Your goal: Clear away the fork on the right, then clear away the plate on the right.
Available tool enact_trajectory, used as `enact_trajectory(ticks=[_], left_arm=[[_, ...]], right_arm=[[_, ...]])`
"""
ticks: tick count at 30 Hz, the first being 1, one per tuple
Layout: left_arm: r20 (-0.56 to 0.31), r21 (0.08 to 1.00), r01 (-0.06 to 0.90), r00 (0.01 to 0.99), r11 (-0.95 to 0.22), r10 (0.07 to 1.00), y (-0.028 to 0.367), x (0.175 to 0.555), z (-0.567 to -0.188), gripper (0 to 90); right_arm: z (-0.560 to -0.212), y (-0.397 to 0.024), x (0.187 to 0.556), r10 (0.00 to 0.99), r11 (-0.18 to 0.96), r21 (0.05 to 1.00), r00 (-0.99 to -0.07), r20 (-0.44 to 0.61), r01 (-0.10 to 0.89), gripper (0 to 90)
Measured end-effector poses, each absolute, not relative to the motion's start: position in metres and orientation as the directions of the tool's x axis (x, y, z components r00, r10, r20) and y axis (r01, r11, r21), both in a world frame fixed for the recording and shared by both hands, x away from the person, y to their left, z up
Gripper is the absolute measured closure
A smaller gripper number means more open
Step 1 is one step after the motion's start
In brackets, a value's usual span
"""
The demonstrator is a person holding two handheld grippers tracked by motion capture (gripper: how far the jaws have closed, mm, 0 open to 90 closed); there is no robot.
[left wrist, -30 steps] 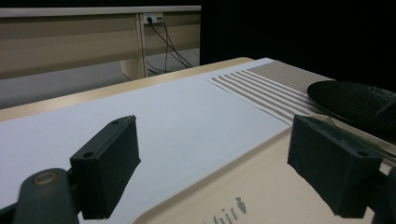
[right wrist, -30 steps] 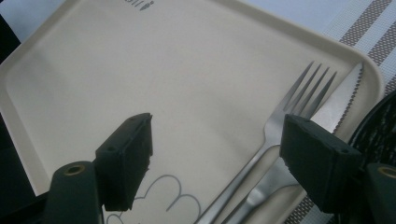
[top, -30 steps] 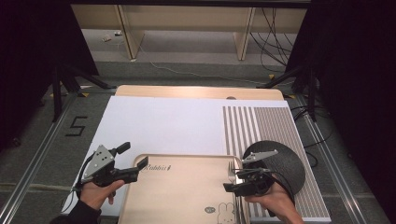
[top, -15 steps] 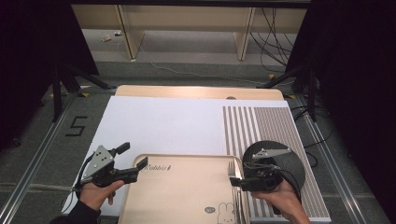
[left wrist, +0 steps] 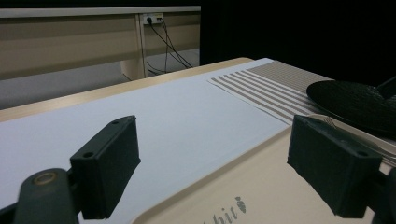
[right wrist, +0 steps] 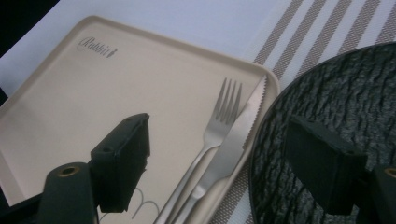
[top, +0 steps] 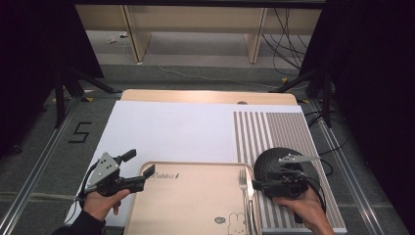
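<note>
Down at the near edge of the table [top: 205, 96], the right tongs [top: 256, 186] hang with jaws spread wide and nothing between them, poised above the right rim of the beige tray [top: 195, 200] where it meets the black plate [top: 288, 169]. Seen from the right gripper view, the gap between those two black jaws frames a fork [right wrist: 212, 135] and a serrated knife [right wrist: 233, 149] lying side by side along the tray's right edge; the knife blade rests against the raised rim, and the fork sits just inside it, touching or nearly touching the knife. The plate, dark and rough-textured [right wrist: 336, 107], lies just beside the tray on the striped placemat [top: 274, 132], its edge close against the tray's rim. Over on the other side, the left tongs [top: 149, 171] are likewise wide open and empty, held at the tray's far left corner by the printed "Rabbit" lettering [top: 166, 175]. From the left gripper view, one jaw stands over the white mat [left wrist: 177, 112] and the other over the tray surface [left wrist: 243, 186], with the tray's edge running between them. A hand [top: 100, 203] grips the left tool from below, and another hand [top: 303, 208] holds the right one near the plate.
</note>
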State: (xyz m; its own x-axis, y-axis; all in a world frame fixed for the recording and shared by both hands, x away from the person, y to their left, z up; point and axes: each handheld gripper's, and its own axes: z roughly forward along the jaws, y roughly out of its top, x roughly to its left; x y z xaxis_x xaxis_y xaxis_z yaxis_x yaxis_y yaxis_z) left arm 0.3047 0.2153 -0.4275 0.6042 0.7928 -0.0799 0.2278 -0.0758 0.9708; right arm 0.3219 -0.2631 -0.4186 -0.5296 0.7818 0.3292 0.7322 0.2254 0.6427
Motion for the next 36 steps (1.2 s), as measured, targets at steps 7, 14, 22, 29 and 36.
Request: enact_trajectory(ticks=[7,14,22,29,36], left_arm=[[-0.078,0.97,0.229,0.606,-0.079,0.792,0.215,0.305,-0.428,15.9],[-0.082,0.97,0.23,0.604,-0.075,0.793,0.215,0.306,-0.428,16.0],[-0.081,0.971,0.228,0.602,-0.075,0.794,0.216,0.305,-0.427,15.9],[-0.077,0.97,0.228,0.607,-0.08,0.791,0.215,0.304,-0.427,15.9],[-0.087,0.971,0.227,0.605,-0.067,0.791,0.217,0.303,-0.427,15.9]], right_arm=[[-0.418,-0.272,0.322,0.791,0.207,0.646,-0.514,0.332,0.735,24.0],[-0.418,-0.282,0.322,0.805,0.176,0.648,-0.488,0.339,0.741,24.1],[-0.418,-0.3,0.322,0.825,0.127,0.656,-0.446,0.346,0.744,24.0],[-0.418,-0.313,0.321,0.848,0.085,0.659,-0.402,0.346,0.747,24.0],[-0.418,-0.33,0.317,0.868,0.029,0.662,-0.347,0.354,0.749,24.0]])
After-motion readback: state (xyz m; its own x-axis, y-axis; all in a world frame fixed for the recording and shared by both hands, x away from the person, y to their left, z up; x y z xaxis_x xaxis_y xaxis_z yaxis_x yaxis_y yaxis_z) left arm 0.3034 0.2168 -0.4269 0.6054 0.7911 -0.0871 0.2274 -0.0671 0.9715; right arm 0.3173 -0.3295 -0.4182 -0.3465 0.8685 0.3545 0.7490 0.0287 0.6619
